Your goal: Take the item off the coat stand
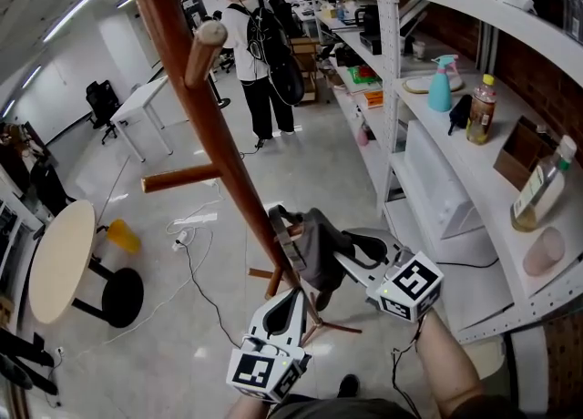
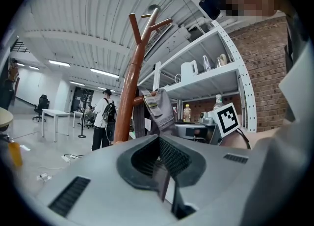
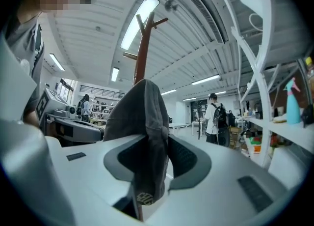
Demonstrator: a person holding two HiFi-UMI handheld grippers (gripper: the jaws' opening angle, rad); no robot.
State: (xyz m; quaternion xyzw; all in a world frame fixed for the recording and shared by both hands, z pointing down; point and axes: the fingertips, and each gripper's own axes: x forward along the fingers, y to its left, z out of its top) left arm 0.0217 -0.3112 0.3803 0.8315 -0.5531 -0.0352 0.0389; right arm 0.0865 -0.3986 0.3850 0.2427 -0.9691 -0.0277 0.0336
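A brown wooden coat stand [image 1: 182,62] rises through the middle of the head view. A grey cap [image 1: 319,244] hangs low on it, beside the pole; the peg under it is hidden. My right gripper [image 1: 339,251] reaches in from the right and is shut on the cap. In the right gripper view the cap [image 3: 140,122] fills the gap between the jaws, with the stand [image 3: 142,53] behind it. My left gripper [image 1: 290,299] sits just below the cap, pointing at the pole, shut with nothing in it. The left gripper view shows the cap [image 2: 159,107] hanging by the pole [image 2: 128,87].
White shelving [image 1: 474,180] along the right holds bottles [image 1: 481,109] and a teal spray bottle [image 1: 441,85]. A person with a backpack [image 1: 260,53] stands further down the aisle. A round table [image 1: 59,258] and stool are at left. Cables [image 1: 196,226] lie on the floor.
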